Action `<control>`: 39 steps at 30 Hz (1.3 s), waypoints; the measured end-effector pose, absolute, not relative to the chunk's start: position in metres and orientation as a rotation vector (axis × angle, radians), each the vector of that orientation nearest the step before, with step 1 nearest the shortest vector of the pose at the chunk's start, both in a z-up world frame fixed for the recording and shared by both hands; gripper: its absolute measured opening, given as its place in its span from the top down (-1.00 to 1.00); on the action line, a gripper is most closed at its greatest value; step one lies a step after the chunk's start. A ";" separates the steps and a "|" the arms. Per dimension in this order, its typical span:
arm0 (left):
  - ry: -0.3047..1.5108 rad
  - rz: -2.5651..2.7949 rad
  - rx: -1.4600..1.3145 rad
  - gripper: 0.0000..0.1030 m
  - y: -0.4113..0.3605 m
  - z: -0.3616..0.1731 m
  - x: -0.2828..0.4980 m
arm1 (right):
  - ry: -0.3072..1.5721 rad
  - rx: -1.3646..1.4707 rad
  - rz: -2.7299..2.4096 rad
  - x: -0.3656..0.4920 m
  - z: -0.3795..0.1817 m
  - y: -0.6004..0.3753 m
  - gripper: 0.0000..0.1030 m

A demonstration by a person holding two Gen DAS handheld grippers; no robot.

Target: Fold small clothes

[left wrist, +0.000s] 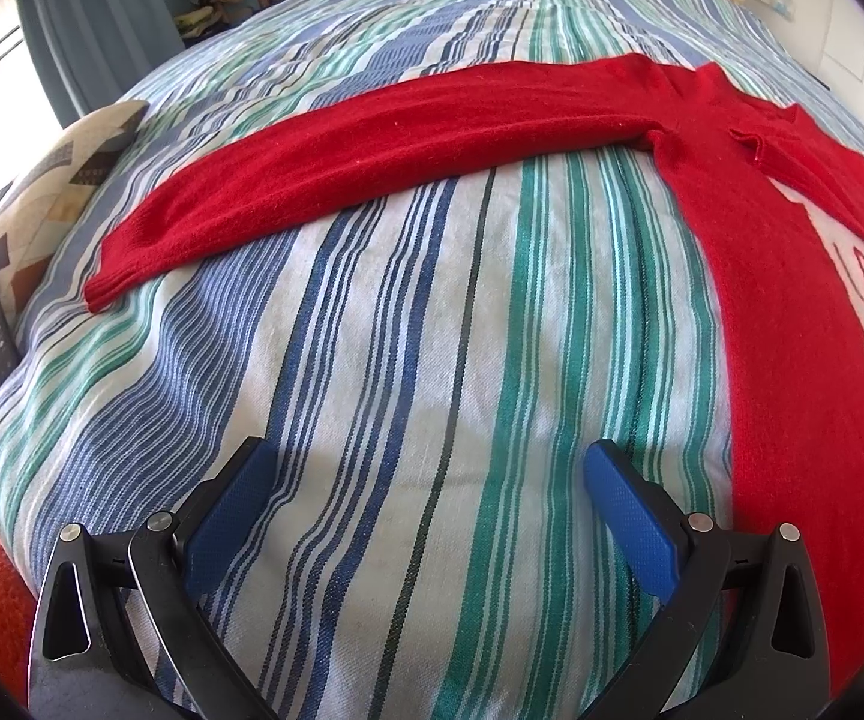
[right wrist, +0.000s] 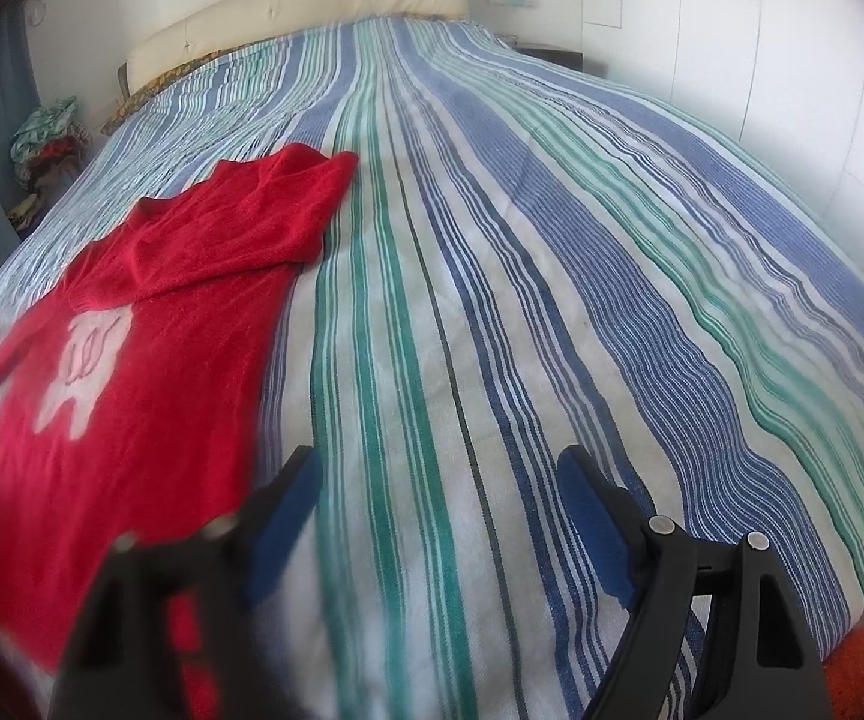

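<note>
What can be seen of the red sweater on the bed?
The red sweater is a fuzzy knit with a pale motif on its chest. It lies flat and unfolded on the striped bedspread. In the left wrist view one long sleeve stretches straight out sideways; in the right wrist view the other sleeve looks bent and bunched. Only the bedspread touches it; both grippers are open and hold nothing.
</note>
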State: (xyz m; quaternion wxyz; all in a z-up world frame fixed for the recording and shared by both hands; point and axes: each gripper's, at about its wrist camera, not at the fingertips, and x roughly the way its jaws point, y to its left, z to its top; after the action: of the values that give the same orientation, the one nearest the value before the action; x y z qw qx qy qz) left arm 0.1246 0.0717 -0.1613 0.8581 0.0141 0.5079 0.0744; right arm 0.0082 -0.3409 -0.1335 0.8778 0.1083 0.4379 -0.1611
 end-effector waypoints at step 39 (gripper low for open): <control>1.024 0.187 -0.175 -0.98 0.130 -0.139 0.113 | 0.907 -0.166 -0.416 0.019 -0.121 -0.298 -0.55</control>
State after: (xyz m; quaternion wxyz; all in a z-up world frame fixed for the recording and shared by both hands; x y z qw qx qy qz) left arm 0.1128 0.1296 -0.1393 0.8639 -0.0835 0.4887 0.0891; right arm 0.0189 -0.2976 -0.1211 0.8748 -0.0796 0.4345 -0.1991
